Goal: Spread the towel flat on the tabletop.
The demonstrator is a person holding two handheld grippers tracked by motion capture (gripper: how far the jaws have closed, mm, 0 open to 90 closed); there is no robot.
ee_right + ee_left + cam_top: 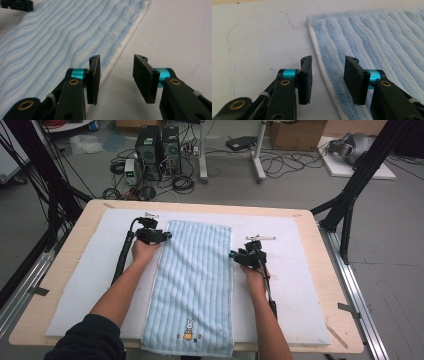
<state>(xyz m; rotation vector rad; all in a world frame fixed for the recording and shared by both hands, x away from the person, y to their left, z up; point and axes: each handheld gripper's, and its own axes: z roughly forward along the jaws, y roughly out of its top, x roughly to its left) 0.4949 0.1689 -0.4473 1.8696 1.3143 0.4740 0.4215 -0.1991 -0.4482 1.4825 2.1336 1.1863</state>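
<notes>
A light blue striped towel (195, 285) with a small rabbit picture near its front hem lies flat along the middle of the white mat (80, 280). My left gripper (167, 236) is at the towel's far left edge, near the corner. In the left gripper view the left gripper (328, 81) stands open, with the towel's (372, 45) white hem running up between its jaws and neither pad pressing on it. My right gripper (232, 255) is at the towel's right edge, farther toward me. In the right gripper view the right gripper (117, 78) is open over the hem of the towel (62, 45), nothing gripped.
The mat covers most of a wooden table (327, 270). Black frame posts (350, 195) stand at the table's far corners. Computer towers (157, 150), cables and boxes sit on the floor beyond the far edge.
</notes>
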